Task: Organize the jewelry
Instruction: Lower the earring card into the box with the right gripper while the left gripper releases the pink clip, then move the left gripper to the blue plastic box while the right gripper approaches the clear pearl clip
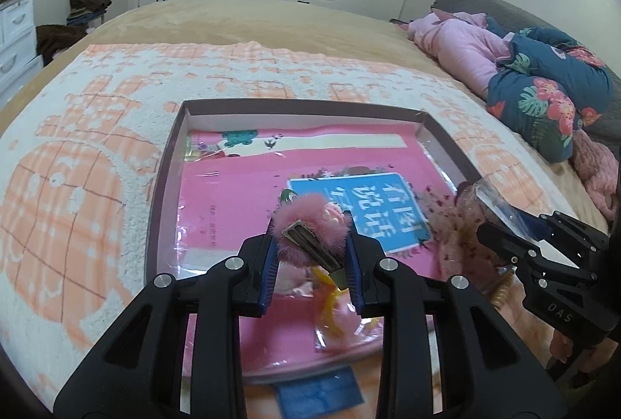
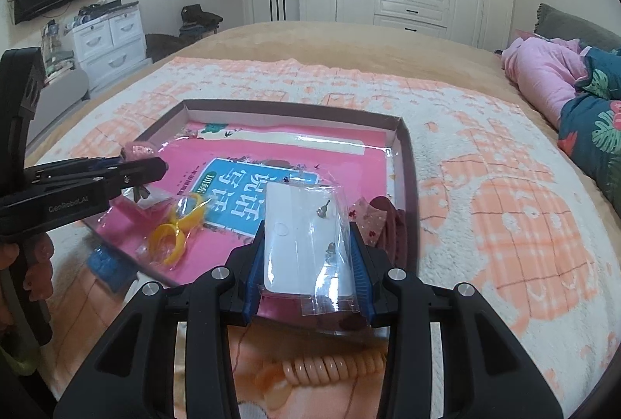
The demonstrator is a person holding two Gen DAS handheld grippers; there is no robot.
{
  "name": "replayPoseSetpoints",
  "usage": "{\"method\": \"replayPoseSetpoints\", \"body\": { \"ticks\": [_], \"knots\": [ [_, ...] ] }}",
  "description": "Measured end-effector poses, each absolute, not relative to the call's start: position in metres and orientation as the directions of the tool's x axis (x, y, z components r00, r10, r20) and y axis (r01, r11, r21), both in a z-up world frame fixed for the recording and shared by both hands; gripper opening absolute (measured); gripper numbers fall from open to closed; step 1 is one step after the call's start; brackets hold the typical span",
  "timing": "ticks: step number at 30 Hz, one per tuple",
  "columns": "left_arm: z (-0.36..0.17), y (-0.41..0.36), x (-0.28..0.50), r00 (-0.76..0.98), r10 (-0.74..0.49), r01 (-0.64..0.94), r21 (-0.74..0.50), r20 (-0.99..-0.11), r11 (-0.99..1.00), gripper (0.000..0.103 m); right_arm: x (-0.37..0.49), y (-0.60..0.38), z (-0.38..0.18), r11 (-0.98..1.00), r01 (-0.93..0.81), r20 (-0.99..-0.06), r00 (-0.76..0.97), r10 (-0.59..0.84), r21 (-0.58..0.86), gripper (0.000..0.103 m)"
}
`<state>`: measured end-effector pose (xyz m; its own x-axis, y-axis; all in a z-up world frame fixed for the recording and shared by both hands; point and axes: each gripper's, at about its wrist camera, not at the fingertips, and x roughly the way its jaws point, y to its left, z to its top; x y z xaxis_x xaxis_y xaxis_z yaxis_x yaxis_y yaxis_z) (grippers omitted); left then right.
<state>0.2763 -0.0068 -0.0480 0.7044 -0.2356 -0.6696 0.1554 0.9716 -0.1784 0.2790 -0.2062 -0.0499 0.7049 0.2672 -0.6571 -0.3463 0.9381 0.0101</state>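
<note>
While both of my grippers are loaded, the likeliest failure I see is a dropped piece. My left gripper (image 1: 310, 248) is clamped on a pink fluffy hair clip (image 1: 310, 236), and the fingers seem to bite mostly on fur beside the metal bar, so the clip could twist or slip out if I swing quickly. It hangs over the pink book (image 1: 233, 193) that lies inside the shallow box (image 1: 163, 162), so a fall there would be harmless; a fall onto the fleece blanket (image 1: 77, 147) would leave it half buried in the pile.

My right gripper (image 2: 308, 256) is closed on the edges of a clear earring packet (image 2: 302, 240) with a white card inside. That plastic looks slick and floppy, and I judge it could bow and pop free if I squeeze harder, or slide out if I tip it downward. Its small studs could also shift in the bag.

A yellow ring (image 2: 170, 244) in wrapping lies on the book between the two tools, and a peach spiral hair tie (image 2: 330, 366) sits on the blanket just under my right gripper; a careless pass could drag either.

Both tools point forward over the near part of the box, slightly pitched down, the left one reaching in from the side, tips near each other but apart.
</note>
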Motion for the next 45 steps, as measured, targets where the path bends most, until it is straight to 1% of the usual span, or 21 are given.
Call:
{"method": "replayPoseSetpoints", "body": {
  "ticks": [18,19,22,25,26,29,32,33,35,36,37,41,43,45],
  "knots": [
    [-0.059,0.007,0.283,0.710,-0.186,0.106,-0.158,-0.679,0.982,0.022,0.312,-0.180,-0.063,0.937,-0.350,-0.692,0.674,0.260,0.011,0.039],
    [-0.059,0.008,0.282,0.709,-0.186,0.104,-0.160,-0.680,0.982,0.022,0.312,-0.180,-0.064,0.937,-0.349,-0.692,0.672,0.262,0.015,0.040],
    [-0.060,0.009,0.282,0.708,-0.185,0.101,-0.162,-0.681,0.982,0.022,0.309,-0.182,-0.064,0.937,-0.347,-0.688,0.674,0.269,0.026,0.049],
    [-0.060,0.009,0.281,0.710,-0.182,0.096,-0.162,-0.680,0.982,0.023,0.302,-0.184,-0.061,0.937,-0.349,-0.679,0.681,0.274,0.028,0.051],
    [-0.060,0.009,0.281,0.710,-0.179,0.093,-0.161,-0.681,0.982,0.023,0.299,-0.186,-0.060,0.937,-0.349,-0.675,0.684,0.275,0.028,0.054],
    [-0.061,0.010,0.280,0.710,-0.177,0.090,-0.161,-0.682,0.983,0.027,0.289,-0.193,-0.055,0.939,-0.343,-0.660,0.697,0.281,0.037,0.058],
    [-0.059,0.010,0.277,0.714,-0.176,0.088,-0.163,-0.678,0.983,0.034,0.280,-0.202,-0.052,0.942,-0.332,-0.648,0.706,0.286,0.053,0.062],
    [-0.058,0.010,0.276,0.716,-0.175,0.087,-0.163,-0.675,0.983,0.040,0.276,-0.205,-0.051,0.943,-0.327,-0.644,0.710,0.285,0.057,0.063],
    [-0.056,0.010,0.273,0.722,-0.172,0.087,-0.159,-0.671,0.983,0.042,0.271,-0.210,-0.049,0.947,-0.316,-0.639,0.716,0.280,0.062,0.066],
    [-0.055,0.010,0.273,0.723,-0.172,0.087,-0.159,-0.669,0.983,0.045,0.268,-0.214,-0.048,0.948,-0.310,-0.636,0.719,0.279,0.065,0.067],
    [-0.054,0.010,0.272,0.726,-0.172,0.087,-0.159,-0.666,0.983,0.050,0.266,-0.216,-0.047,0.949,-0.307,-0.634,0.722,0.278,0.067,0.067],
    [-0.047,0.008,0.265,0.741,-0.164,0.091,-0.144,-0.652,0.985,0.055,0.254,-0.226,-0.043,0.953,-0.295,-0.621,0.734,0.275,0.074,0.070],
    [-0.043,0.007,0.260,0.750,-0.163,0.094,-0.141,-0.642,0.986,0.063,0.249,-0.228,-0.041,0.954,-0.293,-0.615,0.741,0.270,0.066,0.070],
    [-0.039,0.006,0.255,0.757,-0.161,0.095,-0.138,-0.633,0.986,0.068,0.243,-0.230,-0.039,0.955,-0.292,-0.608,0.748,0.265,0.056,0.071]
  ]
}}
